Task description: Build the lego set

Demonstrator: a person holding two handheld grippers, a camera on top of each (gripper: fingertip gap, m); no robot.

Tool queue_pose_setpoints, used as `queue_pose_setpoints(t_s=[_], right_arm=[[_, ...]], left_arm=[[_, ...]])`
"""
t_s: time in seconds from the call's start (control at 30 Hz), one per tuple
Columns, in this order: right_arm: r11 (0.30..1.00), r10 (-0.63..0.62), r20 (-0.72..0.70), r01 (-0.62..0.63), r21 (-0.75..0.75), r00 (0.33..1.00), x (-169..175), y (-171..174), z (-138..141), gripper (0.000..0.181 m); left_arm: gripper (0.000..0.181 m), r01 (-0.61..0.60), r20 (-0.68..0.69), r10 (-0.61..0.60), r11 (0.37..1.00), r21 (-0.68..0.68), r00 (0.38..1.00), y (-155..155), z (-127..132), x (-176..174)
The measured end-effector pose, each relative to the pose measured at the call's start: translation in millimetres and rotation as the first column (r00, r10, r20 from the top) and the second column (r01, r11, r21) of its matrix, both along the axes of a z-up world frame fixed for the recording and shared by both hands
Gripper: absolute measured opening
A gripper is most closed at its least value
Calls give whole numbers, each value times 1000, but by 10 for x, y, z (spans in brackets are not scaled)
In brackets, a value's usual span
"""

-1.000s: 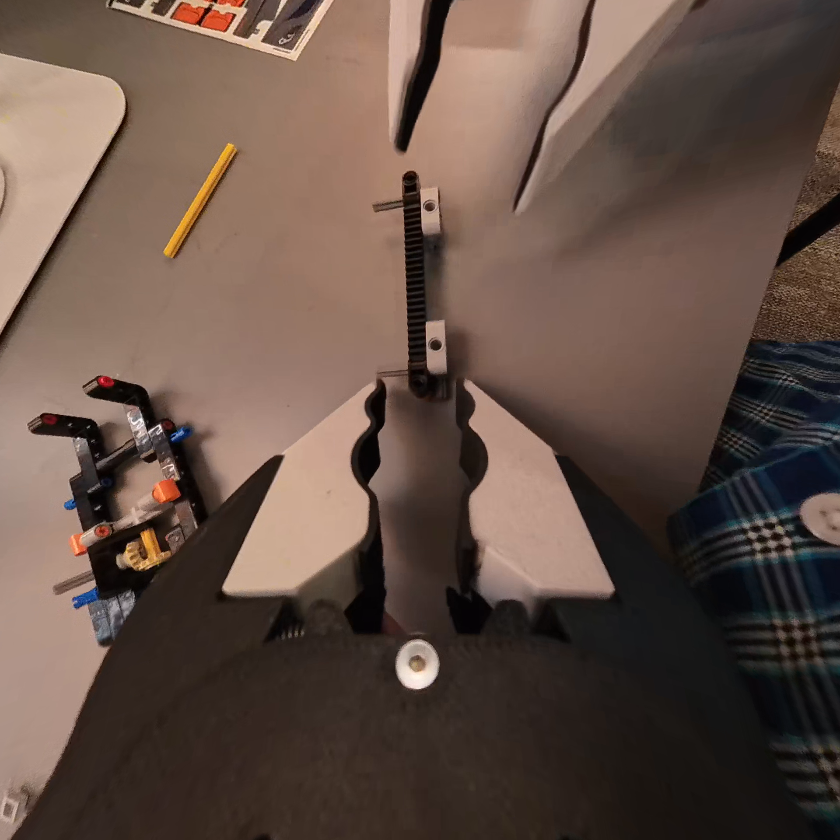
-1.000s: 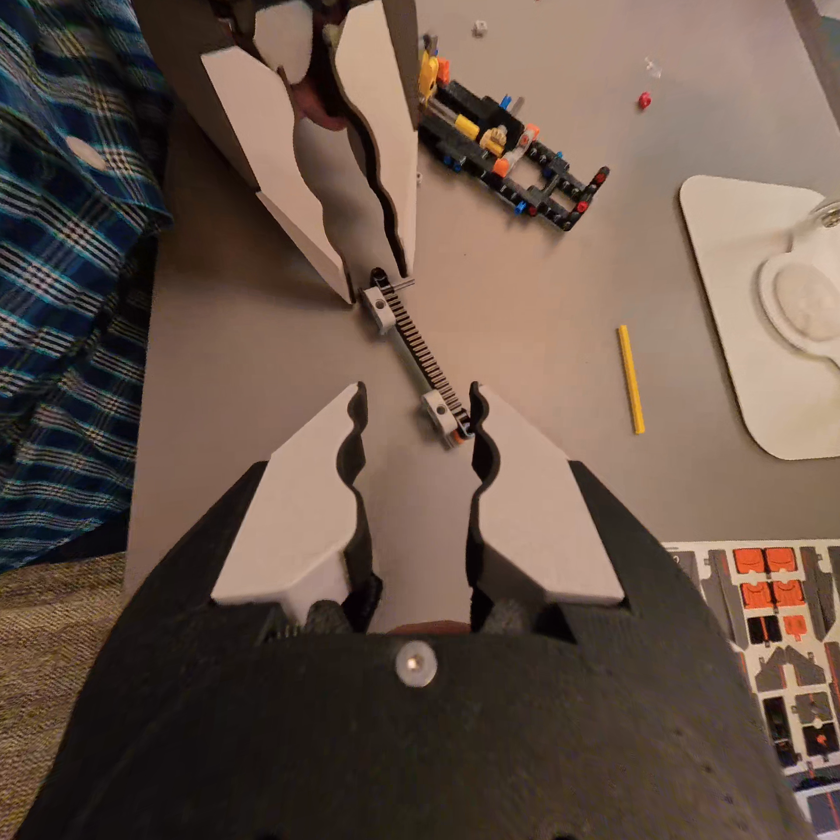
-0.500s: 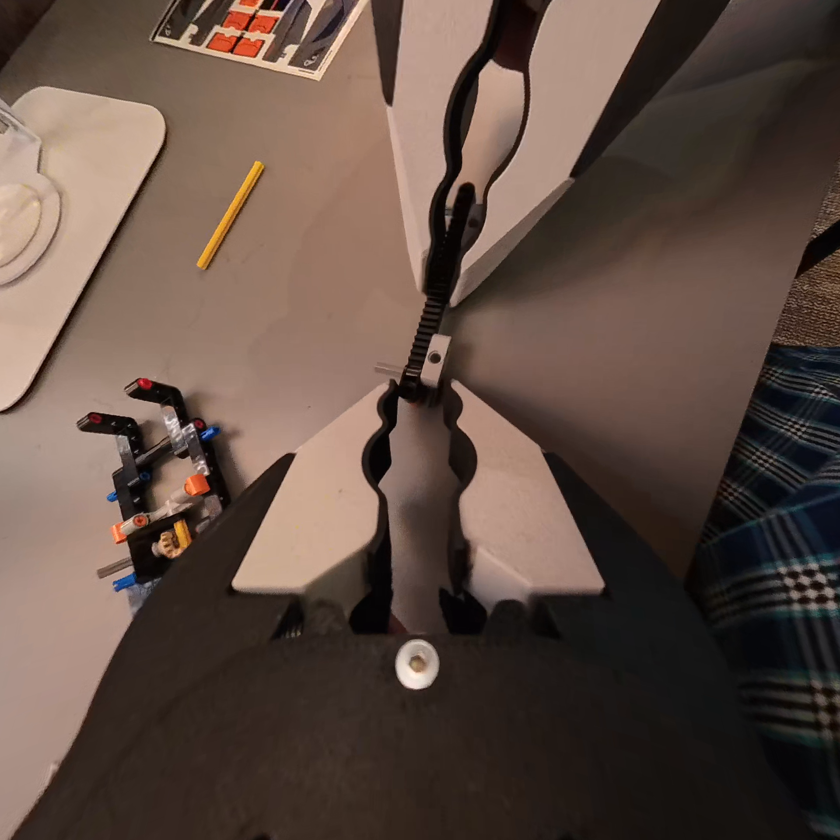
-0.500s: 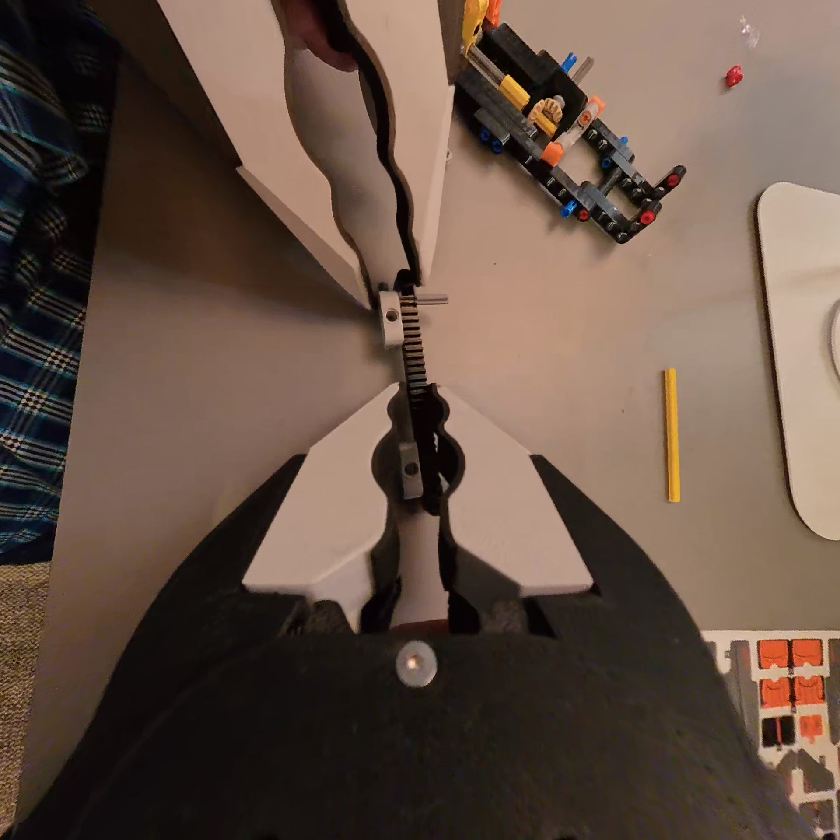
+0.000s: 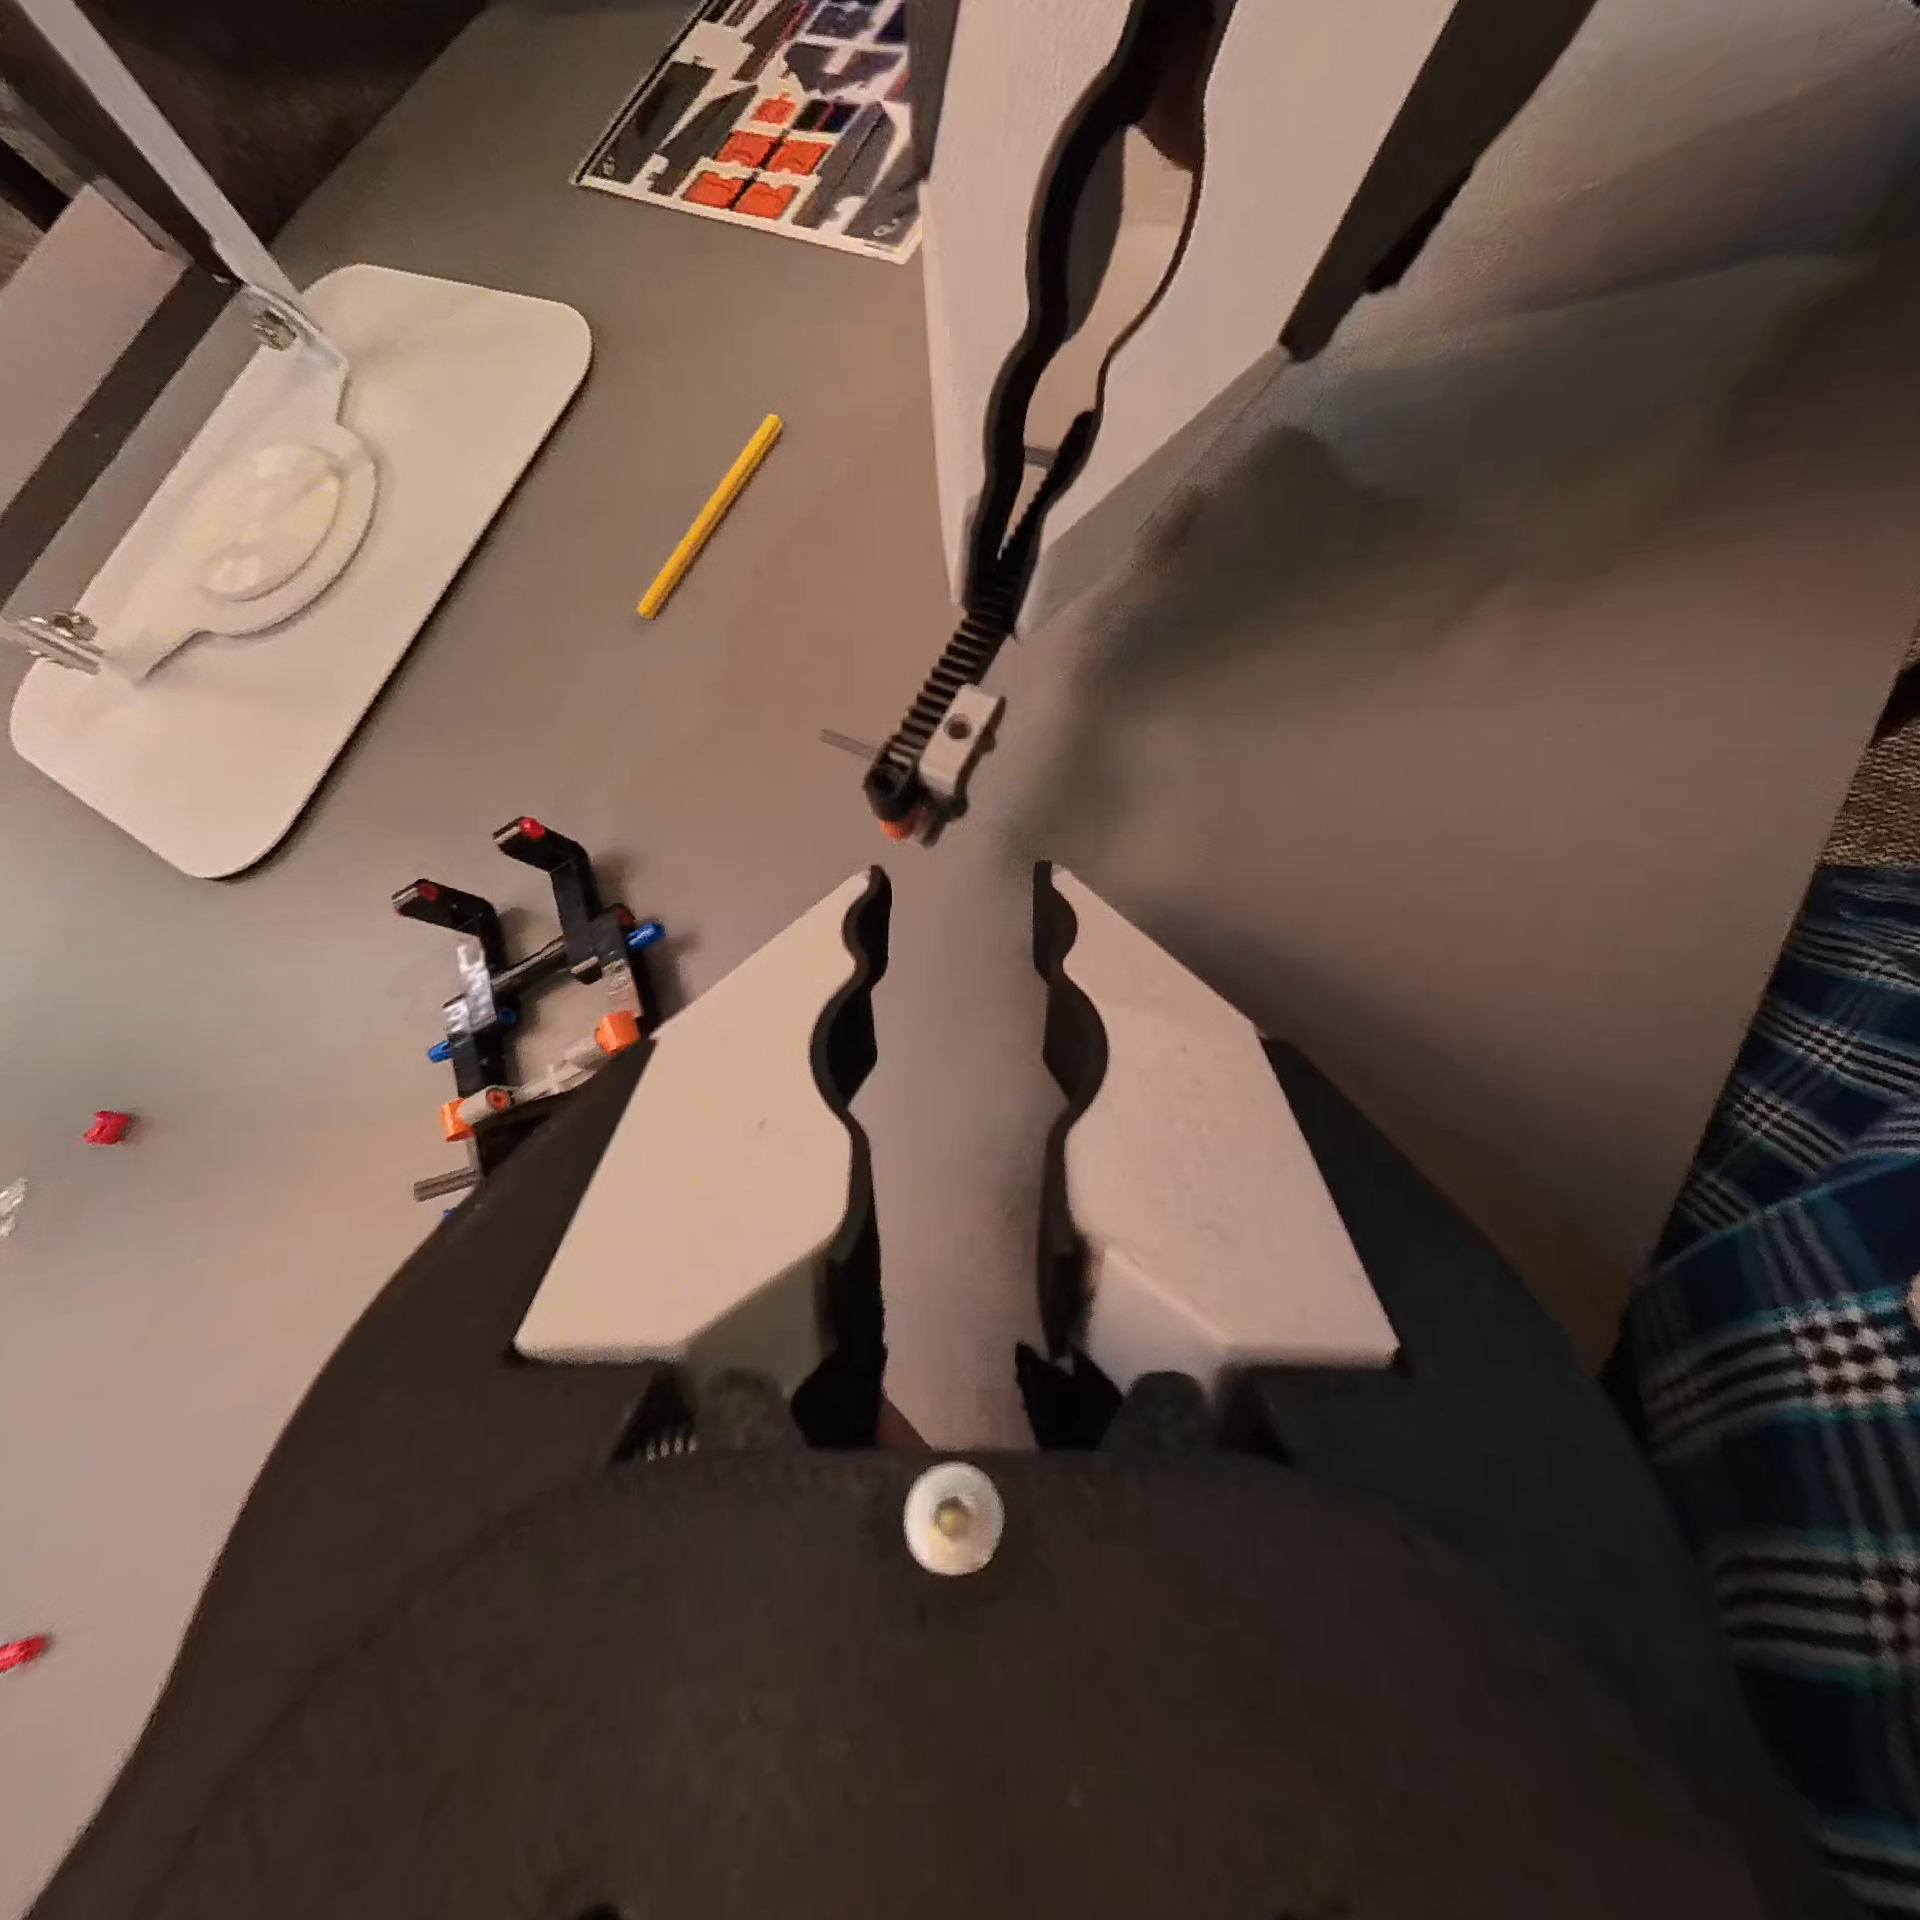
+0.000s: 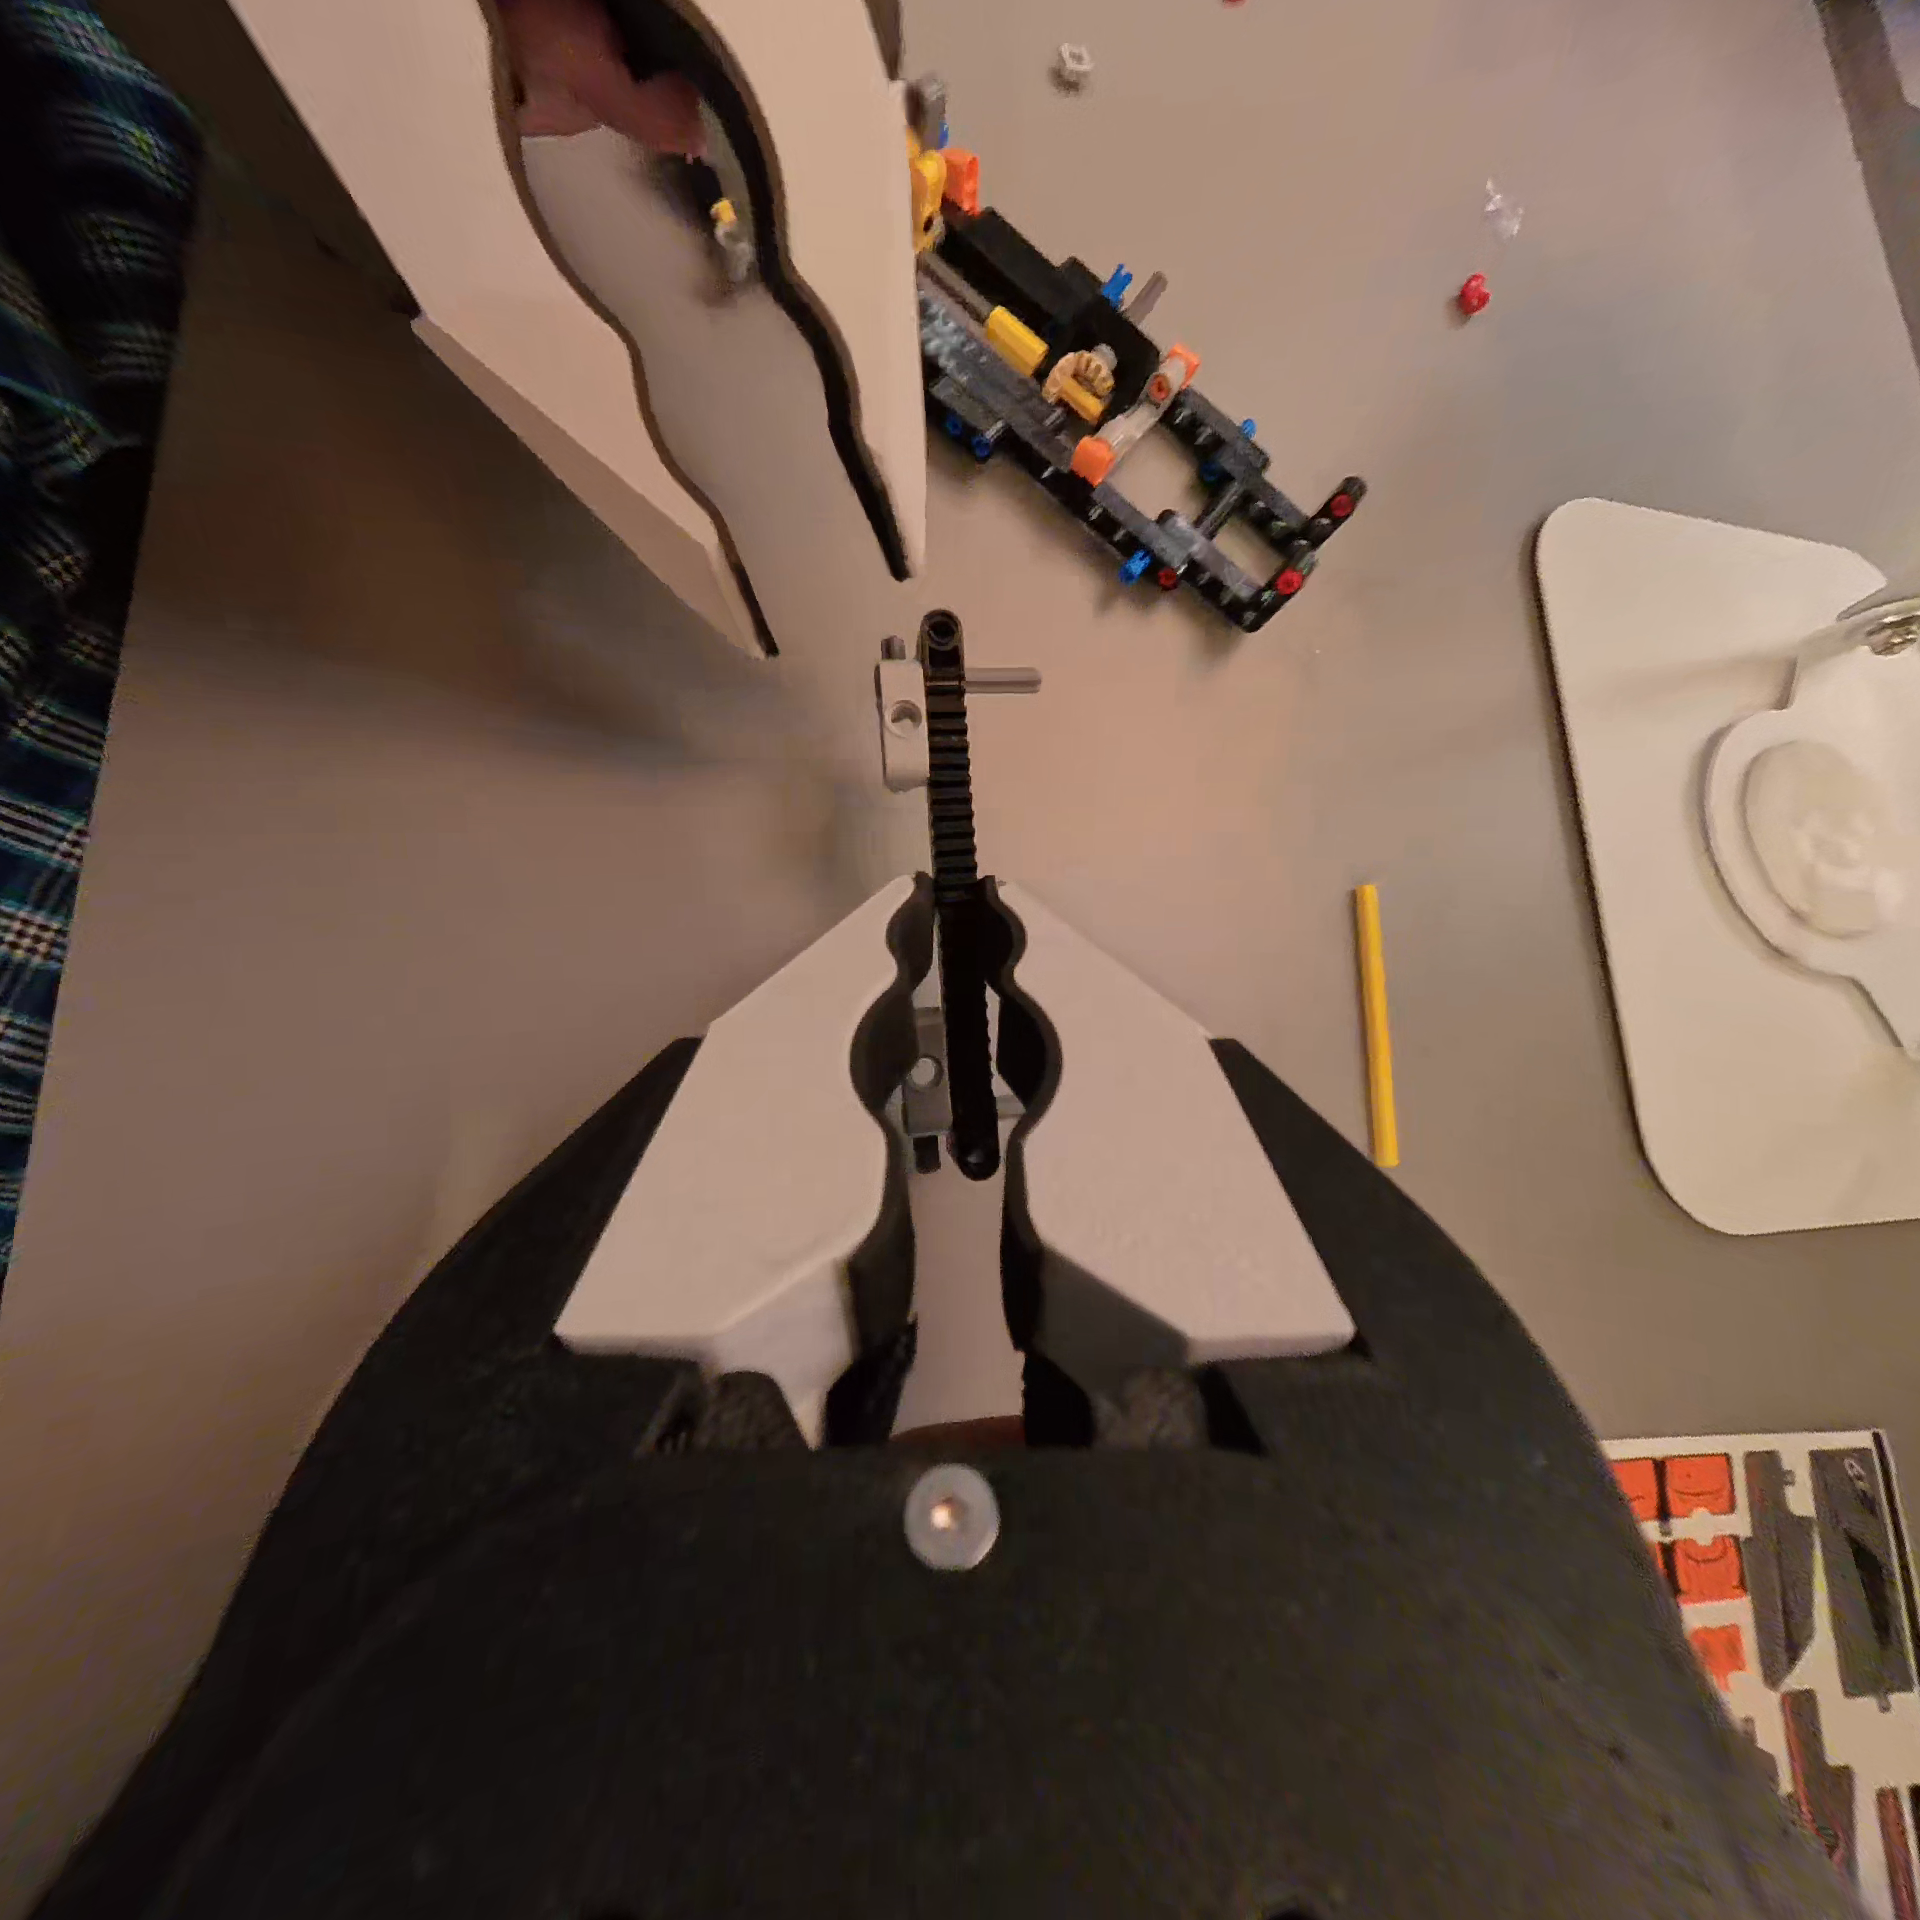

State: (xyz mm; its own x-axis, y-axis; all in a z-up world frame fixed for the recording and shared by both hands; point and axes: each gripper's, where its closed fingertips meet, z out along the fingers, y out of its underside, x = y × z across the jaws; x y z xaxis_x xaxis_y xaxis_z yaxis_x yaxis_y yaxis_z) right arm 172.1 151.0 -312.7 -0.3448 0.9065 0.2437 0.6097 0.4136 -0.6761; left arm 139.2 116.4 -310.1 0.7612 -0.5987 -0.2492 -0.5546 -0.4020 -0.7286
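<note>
A black toothed rack point(image 6: 948, 769) carries two light grey blocks and a thin grey pin. My right gripper point(image 6: 956, 883) is shut on one end of it; one grey block sits between the fingers. The free end with the other block point(image 5: 961, 732) points at my left gripper point(image 5: 958, 873), which is open, empty and a short way from it. In the left wrist view the right gripper point(image 5: 992, 597) comes in from the top, shut on the rack point(image 5: 951, 665). The left gripper point(image 6: 831, 608) shows open at the top of the right wrist view.
A partly built black frame point(image 5: 540, 977) with orange, blue and red pins point(image 6: 1122, 436) lies on the grey table. A yellow axle point(image 5: 712, 514), a white pad point(image 5: 312, 540), a sticker sheet point(image 5: 769, 156) and small red pieces point(image 5: 104, 1127) lie around. A plaid sleeve point(image 5: 1766, 1351) is at the table edge. The grippers' ends are close to 6 cm from one another. The yellow axle point(image 5: 712, 514) is about 11 cm from my right fingertips. It is also in sight in the right wrist view point(image 6: 1377, 1020).
The right gripper closed on the rack and now holds it. The left gripper, which was at the rack's near end, has opened wider and drawn back from it.
</note>
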Motion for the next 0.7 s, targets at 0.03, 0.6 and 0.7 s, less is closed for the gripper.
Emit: queue_pose_setpoints(t_s=[0.03, 0.6, 0.7], right_arm=[[1000, -6, -10, 6, -9, 1000, -18, 26, 33, 5], [985, -151, 148, 163, -66, 977, -20, 244, -189, 5], [978, -178, 148, 191, -79, 973, -59, 234, -217, 6]], left_arm=[[26, -5, -2, 5, 1000, 5, 1000, 2, 19, -24], [26, -176, 0, 177, 981, 84, 984, -75, 246, -736], [26, -182, 4, 182, 980, 80, 983, -93, 231, -766]])
